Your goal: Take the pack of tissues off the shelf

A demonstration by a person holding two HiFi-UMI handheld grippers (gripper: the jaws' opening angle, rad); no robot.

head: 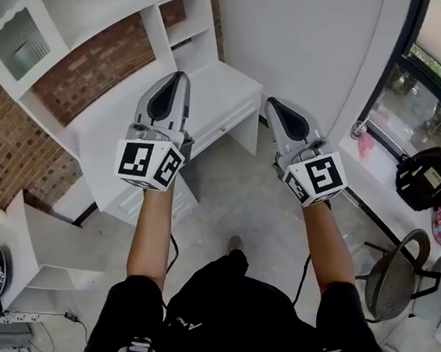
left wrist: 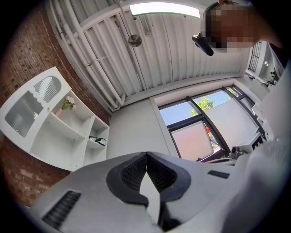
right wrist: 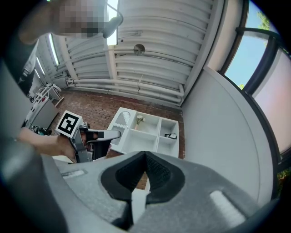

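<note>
A white wall shelf (head: 106, 6) hangs on the brick wall at the upper left. In its right column lies a small dark-and-white pack, probably the tissues (left wrist: 97, 140), also small in the right gripper view (right wrist: 171, 135). Both grippers are held up side by side, well short of the shelf. My left gripper (head: 175, 76) is shut with nothing between its jaws, which meet in the left gripper view (left wrist: 146, 155). My right gripper (head: 272, 103) is shut and empty too, its pads together (right wrist: 145, 156). In the right gripper view the left gripper (right wrist: 86, 136) shows in front of the shelf (right wrist: 141, 132).
A white desk (head: 223, 92) stands under the shelf. A small flower vase (left wrist: 67, 104) sits in a shelf compartment. A low white stand (head: 44, 245) is at the left, a round chair (head: 395, 280) at the right, a black bag (head: 424, 176) on the window sill.
</note>
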